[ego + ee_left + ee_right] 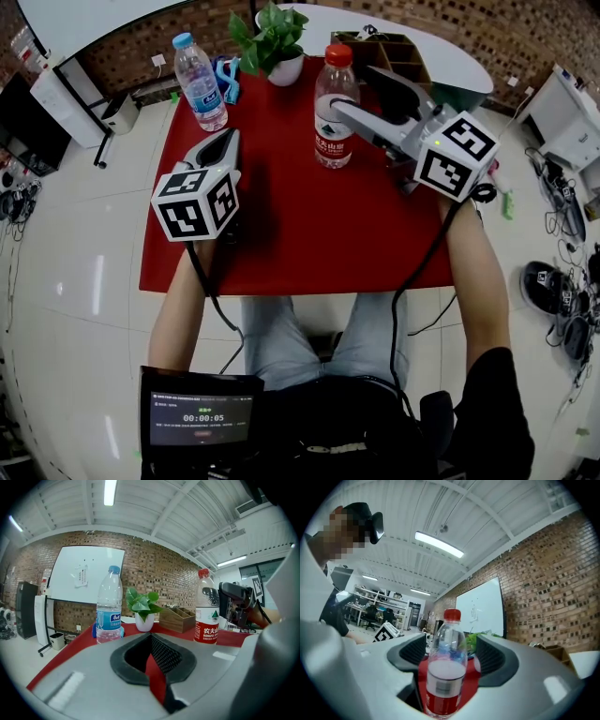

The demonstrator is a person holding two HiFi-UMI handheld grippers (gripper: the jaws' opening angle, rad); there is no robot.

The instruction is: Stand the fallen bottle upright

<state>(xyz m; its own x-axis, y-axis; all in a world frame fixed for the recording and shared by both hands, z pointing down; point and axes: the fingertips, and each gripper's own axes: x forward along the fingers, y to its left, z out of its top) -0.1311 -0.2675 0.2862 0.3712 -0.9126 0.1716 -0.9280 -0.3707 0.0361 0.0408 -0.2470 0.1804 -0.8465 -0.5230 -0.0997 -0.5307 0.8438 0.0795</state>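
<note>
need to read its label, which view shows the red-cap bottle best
Left gripper view: the red-cap bottle shows whole, label sharp and facing. The head view sees it steeply from above; the right gripper view has it close, blurred, base cut off.

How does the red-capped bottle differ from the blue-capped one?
The red-capped clear plastic bottle has a red-and-white label; the blue-capped clear plastic bottle has a blue one. The red-capped bottle stands between the right gripper's open jaws; the blue-capped bottle stands free. Both are upright.
</note>
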